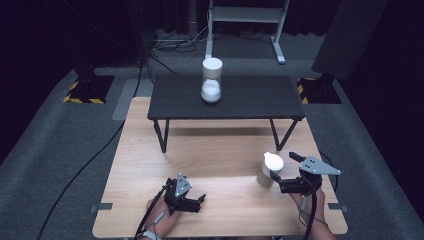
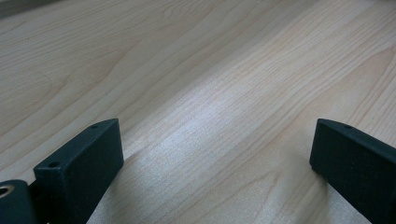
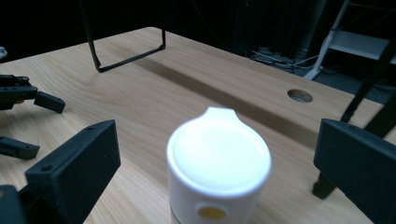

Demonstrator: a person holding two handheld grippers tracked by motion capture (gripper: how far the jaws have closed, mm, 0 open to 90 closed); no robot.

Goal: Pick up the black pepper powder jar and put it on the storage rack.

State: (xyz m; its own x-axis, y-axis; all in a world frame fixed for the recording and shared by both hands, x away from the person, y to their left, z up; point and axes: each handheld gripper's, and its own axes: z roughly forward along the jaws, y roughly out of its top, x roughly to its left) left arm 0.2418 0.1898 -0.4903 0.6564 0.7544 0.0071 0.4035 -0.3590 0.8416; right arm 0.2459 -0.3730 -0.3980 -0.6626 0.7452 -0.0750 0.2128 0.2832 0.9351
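High view, left to right: left gripper (image 1: 200,200) is held low over the wooden tabletop (image 1: 215,155), jaws spread wide, nothing between them. White lidded container (image 1: 270,170) is stood upright on the tabletop near the right edge, framed by the wide-open right gripper (image 1: 280,170), not clamped.

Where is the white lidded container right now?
In the high view, the white lidded container stands on the wooden table, near its right edge, between the open fingers of the right gripper.

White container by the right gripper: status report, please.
Right gripper open, jaws either side of white container, not clamped. Left gripper open over bare table. Nothing in the way.
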